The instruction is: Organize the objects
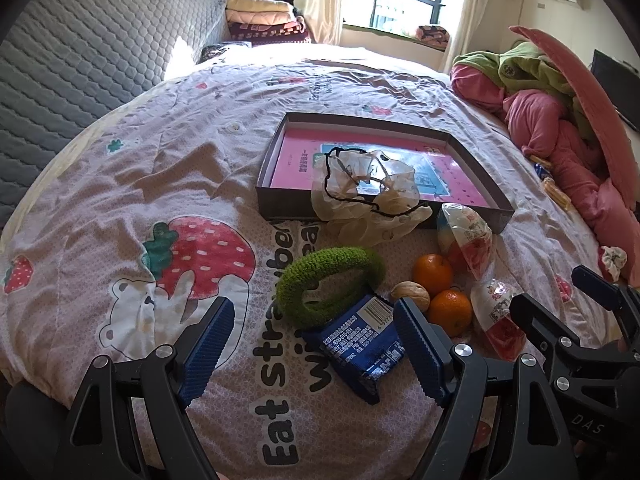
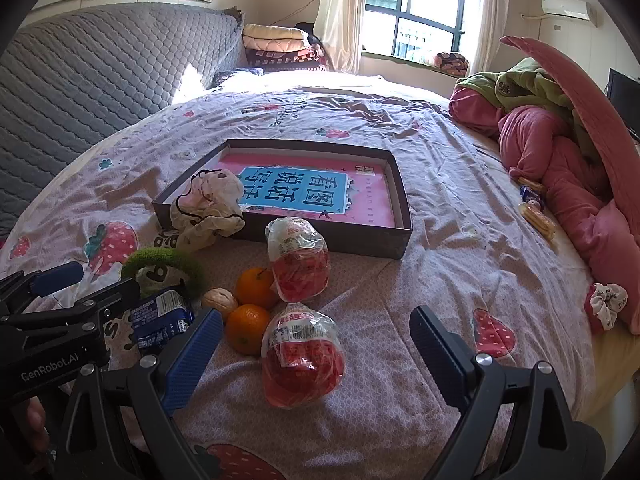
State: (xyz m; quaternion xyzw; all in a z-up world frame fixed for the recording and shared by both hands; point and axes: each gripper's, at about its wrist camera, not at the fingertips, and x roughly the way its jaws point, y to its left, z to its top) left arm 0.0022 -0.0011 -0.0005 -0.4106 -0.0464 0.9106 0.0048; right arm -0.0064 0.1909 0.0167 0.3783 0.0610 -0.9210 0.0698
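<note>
Lying just ahead of the wide-open, empty left gripper [image 1: 314, 354], the blue packet [image 1: 360, 348] pointed lengthwise toward the box [image 1: 384, 216]; the right gripper [image 2: 316, 356], equally spread and empty, stood farther off.

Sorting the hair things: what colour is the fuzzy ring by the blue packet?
Green; the fuzzy ring shows best in the left wrist view.

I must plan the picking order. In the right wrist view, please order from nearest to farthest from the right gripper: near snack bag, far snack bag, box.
1. Near snack bag, just ahead between the open fingers.
2. Far snack bag, behind it, mid-bed.
3. Box, farthest, behind both bags.
</note>
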